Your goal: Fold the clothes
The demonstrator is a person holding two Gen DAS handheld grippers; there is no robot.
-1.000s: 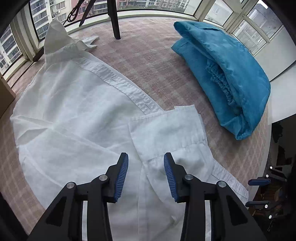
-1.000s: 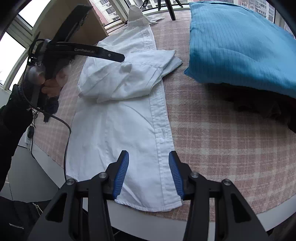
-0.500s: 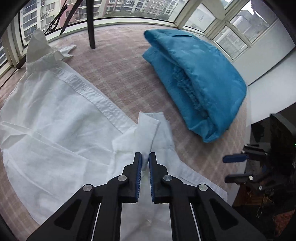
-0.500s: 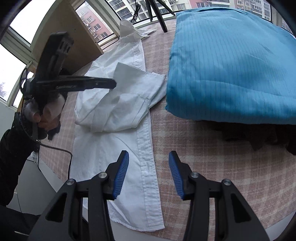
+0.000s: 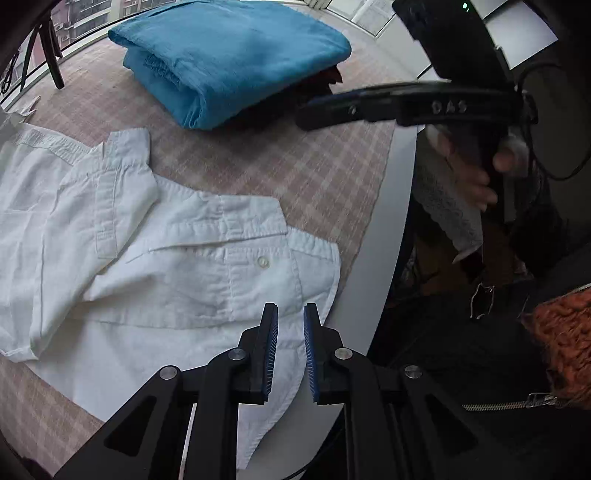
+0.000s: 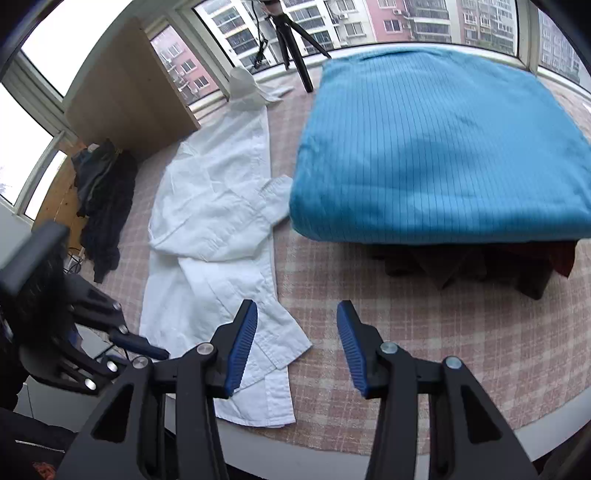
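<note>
Surface: checked tablecloth (image 6: pixel 424 317), windows behind.
Hidden: dark clothes (image 6: pixel 461 266) mostly buried under folded blue garment (image 6: pixel 436 147).
White shirt (image 5: pixel 155 266): flat at near table edge, sleeve folded across.
Left gripper (image 5: pixel 290 347): opening, narrow gap, nothing between.
Right gripper (image 6: pixel 297 341): parted, empty, above cloth.

A black tripod (image 6: pixel 295 48) stands at the far edge of the checked tabletop (image 6: pixel 406 306), a wooden cabinet (image 6: pixel 125 99) beside the windows, apartment blocks (image 6: pixel 369 18) outside.
</note>
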